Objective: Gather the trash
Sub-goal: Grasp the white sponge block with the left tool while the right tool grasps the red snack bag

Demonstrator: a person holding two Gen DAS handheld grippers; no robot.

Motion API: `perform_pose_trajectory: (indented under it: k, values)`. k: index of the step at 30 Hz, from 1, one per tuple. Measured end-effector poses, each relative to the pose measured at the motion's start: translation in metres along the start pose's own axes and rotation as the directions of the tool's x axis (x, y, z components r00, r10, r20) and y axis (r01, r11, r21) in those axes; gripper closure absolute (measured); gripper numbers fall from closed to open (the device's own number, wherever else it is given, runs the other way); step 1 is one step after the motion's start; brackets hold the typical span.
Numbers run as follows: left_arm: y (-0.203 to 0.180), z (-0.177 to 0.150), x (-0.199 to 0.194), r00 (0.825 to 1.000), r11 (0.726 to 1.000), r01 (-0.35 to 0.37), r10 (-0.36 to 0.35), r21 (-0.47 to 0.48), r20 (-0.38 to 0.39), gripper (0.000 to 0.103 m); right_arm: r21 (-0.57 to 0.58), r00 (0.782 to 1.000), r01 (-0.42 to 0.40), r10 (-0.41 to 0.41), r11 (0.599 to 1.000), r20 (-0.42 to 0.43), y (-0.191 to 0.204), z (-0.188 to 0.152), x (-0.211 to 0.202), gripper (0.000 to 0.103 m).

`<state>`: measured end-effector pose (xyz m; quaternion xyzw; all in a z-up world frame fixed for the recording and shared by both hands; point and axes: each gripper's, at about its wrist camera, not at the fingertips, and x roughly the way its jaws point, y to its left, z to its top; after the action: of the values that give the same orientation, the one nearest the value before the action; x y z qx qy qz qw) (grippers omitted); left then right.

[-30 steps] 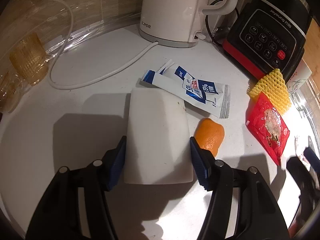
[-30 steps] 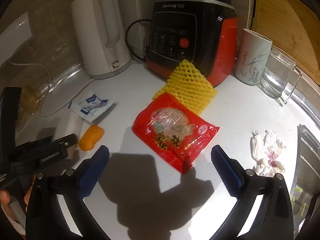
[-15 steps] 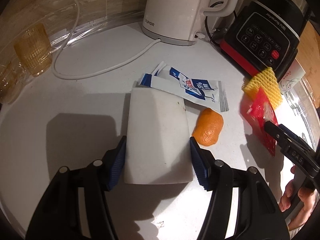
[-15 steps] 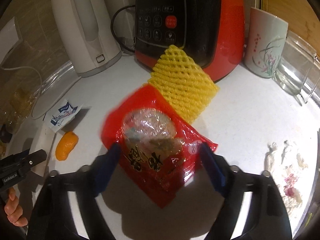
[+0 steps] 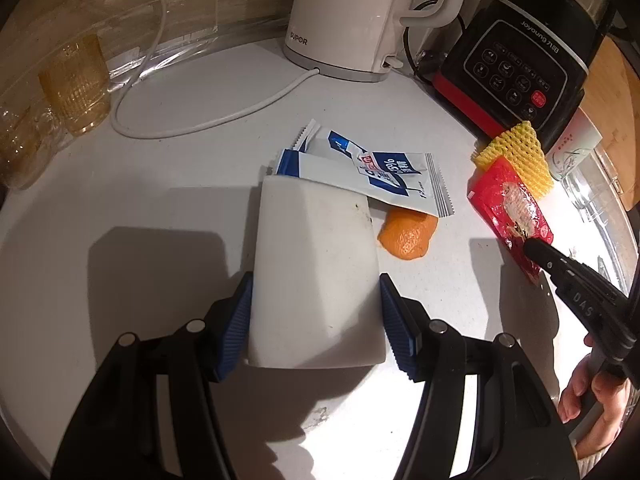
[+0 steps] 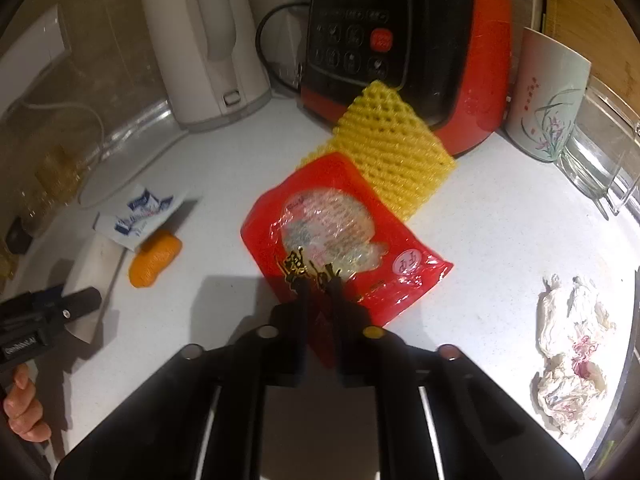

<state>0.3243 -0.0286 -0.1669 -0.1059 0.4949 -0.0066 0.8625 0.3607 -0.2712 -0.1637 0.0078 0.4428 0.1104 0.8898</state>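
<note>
Right gripper (image 6: 320, 292) pinches the red wrapper (image 6: 340, 228)

Left gripper (image 5: 314, 316) clamps a white container (image 5: 314, 276) on the bench (image 5: 160, 208), orange peel (image 5: 406, 234) just beside.

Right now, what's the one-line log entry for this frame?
left gripper: holds white cup | right gripper: shut on red packet | peel, tissue: on counter

The packet (image 6: 336, 236) is glossy red with a clear window and gold lettering; the net (image 6: 394, 148) behind it is yellow mesh. The sachets (image 5: 384, 176) are white and blue, the peel (image 5: 408, 234) orange. The mug (image 6: 548, 100) is white with a pink floral sprig, the table (image 6: 500, 216) speckled white.
</note>
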Motion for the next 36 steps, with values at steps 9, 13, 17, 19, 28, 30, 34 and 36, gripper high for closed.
perform_pose_trajectory:
  k: [9, 13, 17, 19, 28, 30, 34, 36]
  values:
    - [0.003, 0.002, 0.000, 1.000, 0.999, 0.006, -0.006, 0.040, 0.009, 0.045, -0.190, 0.999, 0.037, -0.040, 0.981, -0.010, -0.012, 0.026, 0.002, 0.013]
    - [0.006, 0.005, 0.003, 1.000, 0.998, 0.014, -0.014, 0.060, 0.006, 0.044, -0.217, 0.997, -0.025, 0.009, 0.976, -0.074, -0.017, 0.031, 0.019, 0.013]
    - [0.007, 0.008, 0.005, 1.000, 0.996, 0.021, -0.022, 0.086, 0.006, 0.044, -0.266, 0.993, -0.065, 0.035, 0.962, -0.116, -0.011, 0.026, 0.028, 0.013]
    - [0.008, 0.009, 0.006, 1.000, 0.996, 0.020, -0.021, 0.085, 0.008, 0.044, -0.293, 0.992, -0.072, 0.037, 0.953, -0.124, -0.002, 0.024, 0.033, 0.013]
    - [0.010, 0.007, 0.004, 1.000, 0.997, 0.010, -0.011, 0.081, 0.015, 0.044, -0.311, 0.991, -0.102, 0.070, 0.945, -0.112, 0.017, 0.025, 0.039, 0.037]
    - [0.011, 0.007, 0.003, 1.000, 0.997, 0.012, -0.013, 0.078, 0.015, 0.044, -0.308, 0.992, -0.103, 0.073, 0.946, -0.107, 0.018, 0.024, 0.038, 0.042]
    - [0.011, 0.006, 0.003, 1.000, 0.997, 0.023, -0.024, 0.078, 0.012, 0.044, -0.292, 0.991, -0.110, 0.084, 0.950, -0.101, 0.015, 0.025, 0.033, 0.066]
    - [0.010, 0.005, 0.002, 1.000, 0.996, 0.024, -0.025, 0.081, 0.015, 0.044, -0.279, 0.990, -0.118, 0.091, 0.953, -0.107, 0.014, 0.024, 0.031, 0.070]
